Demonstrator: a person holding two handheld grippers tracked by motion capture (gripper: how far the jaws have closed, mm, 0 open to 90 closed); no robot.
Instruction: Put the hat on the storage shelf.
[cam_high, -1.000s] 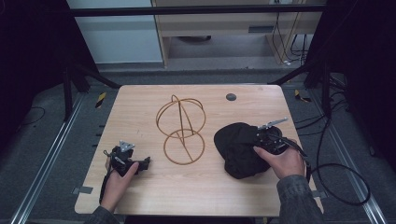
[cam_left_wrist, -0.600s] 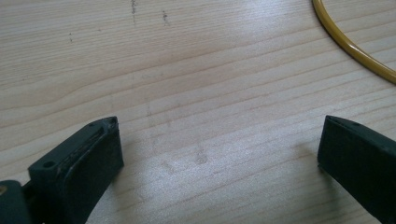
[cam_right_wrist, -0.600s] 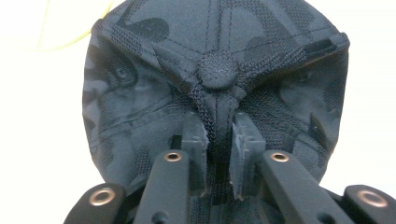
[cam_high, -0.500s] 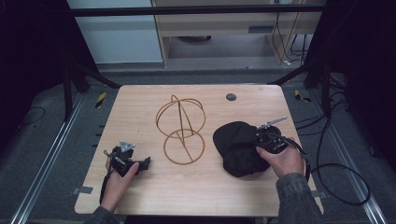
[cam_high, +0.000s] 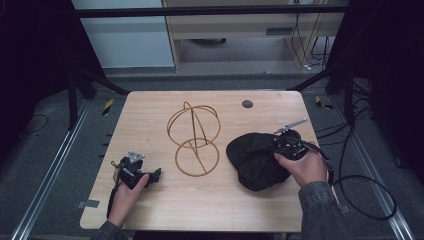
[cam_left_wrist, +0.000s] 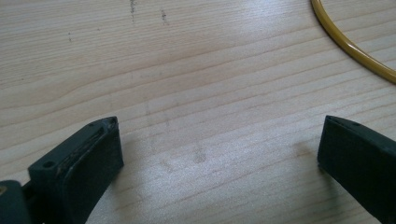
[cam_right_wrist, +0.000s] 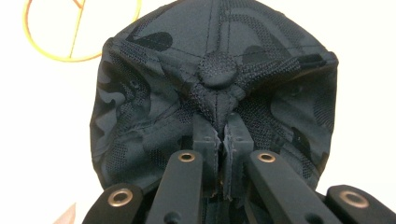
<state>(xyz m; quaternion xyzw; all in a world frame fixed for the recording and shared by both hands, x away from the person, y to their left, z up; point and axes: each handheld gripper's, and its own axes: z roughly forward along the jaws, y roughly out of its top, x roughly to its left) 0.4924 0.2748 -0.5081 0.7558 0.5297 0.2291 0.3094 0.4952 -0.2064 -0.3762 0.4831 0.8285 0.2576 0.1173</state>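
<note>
The right tool (cam_right_wrist: 223, 140) has just closed, pinching a fold of the cap (cam_high: 255, 157) below its top button; its brim is hidden. The left tool (cam_left_wrist: 219, 149) gapes empty, well apart.

Looks like a lab or recording workroom, not a home. At frame centre, a small pale wooden table (cam_high: 210, 210) set on grey carpet, flanked left and right by metal floor rails (cam_high: 47, 172). Black stand legs (cam_high: 80, 87) and dark curtains at both upper corners. Loose black cables (cam_high: 362, 192) coiled lower right; yellow-and-black hazard tape (cam_high: 107, 106) on the floor left of the table.
</note>
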